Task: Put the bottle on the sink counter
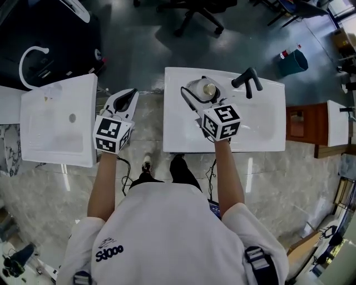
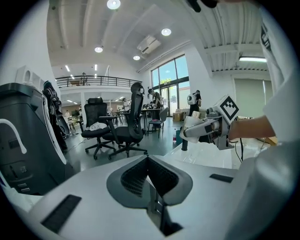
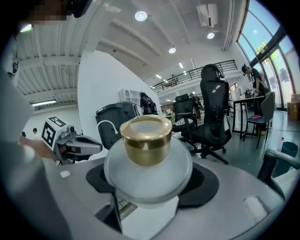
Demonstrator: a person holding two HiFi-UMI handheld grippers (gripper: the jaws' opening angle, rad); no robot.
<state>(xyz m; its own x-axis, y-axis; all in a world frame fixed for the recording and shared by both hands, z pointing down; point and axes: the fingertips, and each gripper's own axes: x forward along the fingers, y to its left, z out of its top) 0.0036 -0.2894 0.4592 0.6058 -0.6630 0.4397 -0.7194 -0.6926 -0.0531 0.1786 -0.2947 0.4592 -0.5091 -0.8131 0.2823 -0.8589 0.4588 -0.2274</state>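
Note:
A round white bottle (image 1: 201,90) with a gold cap is held upright just above the back of the white sink counter (image 1: 261,125). My right gripper (image 1: 196,97) is shut on it, its jaws pressing on the bottle's sides. In the right gripper view the bottle (image 3: 147,164) fills the middle and hides the right gripper's (image 3: 147,190) jaw tips. My left gripper (image 1: 128,98) hangs over the gap between the two basins. It is shut with nothing in it, and in its own view the left gripper's (image 2: 148,159) pads meet. That view also shows the bottle (image 2: 193,127) off to the right.
A black faucet (image 1: 248,81) stands at the counter's back, right of the bottle. A second white basin (image 1: 55,119) lies to the left. Black office chairs (image 1: 194,14) stand on the dark floor beyond. A wooden cabinet (image 1: 303,123) is at the right.

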